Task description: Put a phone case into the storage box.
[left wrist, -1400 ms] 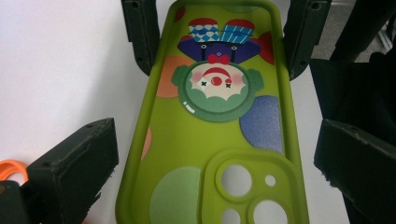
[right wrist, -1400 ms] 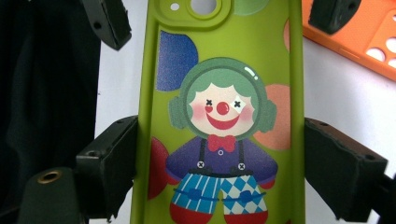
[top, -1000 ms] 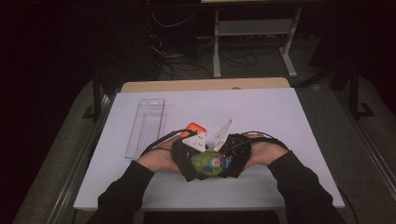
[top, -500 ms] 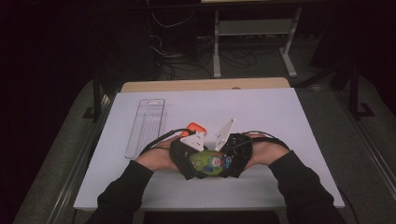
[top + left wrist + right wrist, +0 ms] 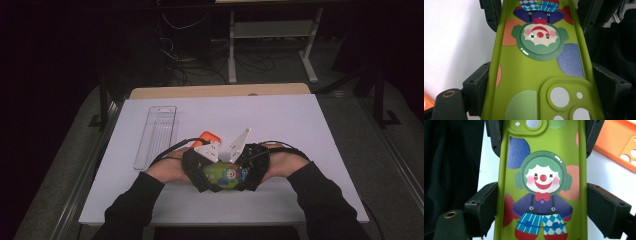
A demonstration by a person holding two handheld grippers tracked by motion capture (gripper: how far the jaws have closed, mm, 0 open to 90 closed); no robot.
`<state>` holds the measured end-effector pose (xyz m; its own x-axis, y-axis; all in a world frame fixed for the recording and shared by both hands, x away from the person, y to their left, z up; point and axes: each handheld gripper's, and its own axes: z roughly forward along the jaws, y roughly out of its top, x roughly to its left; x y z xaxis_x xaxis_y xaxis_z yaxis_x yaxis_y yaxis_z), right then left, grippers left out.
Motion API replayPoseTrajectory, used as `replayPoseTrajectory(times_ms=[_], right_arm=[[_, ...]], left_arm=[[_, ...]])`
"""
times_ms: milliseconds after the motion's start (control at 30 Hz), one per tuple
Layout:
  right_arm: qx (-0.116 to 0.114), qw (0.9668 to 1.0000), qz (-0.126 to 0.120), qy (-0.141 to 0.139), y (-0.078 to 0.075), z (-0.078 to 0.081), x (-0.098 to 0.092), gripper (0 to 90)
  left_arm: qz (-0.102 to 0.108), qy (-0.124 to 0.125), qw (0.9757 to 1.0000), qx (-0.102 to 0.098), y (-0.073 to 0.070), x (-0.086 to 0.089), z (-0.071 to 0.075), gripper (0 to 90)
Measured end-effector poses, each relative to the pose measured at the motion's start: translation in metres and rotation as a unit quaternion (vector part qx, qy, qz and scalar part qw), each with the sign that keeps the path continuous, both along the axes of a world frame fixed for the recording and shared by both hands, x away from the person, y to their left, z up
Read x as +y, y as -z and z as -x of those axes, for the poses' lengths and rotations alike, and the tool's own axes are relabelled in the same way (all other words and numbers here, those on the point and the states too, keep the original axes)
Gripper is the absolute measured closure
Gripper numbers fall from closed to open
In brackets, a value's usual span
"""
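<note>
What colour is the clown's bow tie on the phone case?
Red, clearest in the right gripper view: bow tie on the green phone case.

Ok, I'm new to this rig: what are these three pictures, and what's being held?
No robot arm here: a person holds a two-jaw gripper in each hand. The high view looks down on the white table from above the person. Each gripper view comes from a camera riding on that gripper, looking along its black jaws. On the table lie a clear tray and an orange case. One green case with a clown on it is held from both ends. The left gripper has just been closing its jaws, with the green case between them; the right gripper clamps its sides.
</note>
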<state>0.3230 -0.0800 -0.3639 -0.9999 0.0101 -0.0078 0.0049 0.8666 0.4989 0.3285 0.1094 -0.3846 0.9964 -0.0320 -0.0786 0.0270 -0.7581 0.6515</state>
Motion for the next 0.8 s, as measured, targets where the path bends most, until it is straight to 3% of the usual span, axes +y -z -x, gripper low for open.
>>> replayPoseTrajectory(times_ms=[233, 367, 533, 667, 800], right_arm=[[0.007, 1.0, 0.0, -0.003, 0.004, 0.0, 0.002, 14.6], [0.014, 0.9999, -0.001, 0.003, 0.005, 0.001, 0.001, 14.3], [0.021, 0.9998, -0.003, 0.006, 0.007, -0.001, -0.002, 12.2], [0.02, 0.9994, -0.014, 0.023, 0.005, -0.004, -0.007, 7.1], [0.018, 0.9983, -0.023, 0.05, 0.001, -0.006, -0.013, 2.8]], left_arm=[[-0.012, 0.001, 0.9999, 0.01, 0.001, 0.0, 0.0, 15.9], [-0.003, -0.004, 0.9997, 0.023, 0.004, 0.001, 0.001, 15.9], [0.002, -0.012, 0.9997, 0.022, 0.004, 0.001, 0.001, 16.0], [0.001, -0.026, 0.9994, 0.024, 0.004, 0.004, -0.001, 16.0], [-0.002, -0.059, 0.9978, 0.03, 0.007, 0.006, -0.004, 15.9]])
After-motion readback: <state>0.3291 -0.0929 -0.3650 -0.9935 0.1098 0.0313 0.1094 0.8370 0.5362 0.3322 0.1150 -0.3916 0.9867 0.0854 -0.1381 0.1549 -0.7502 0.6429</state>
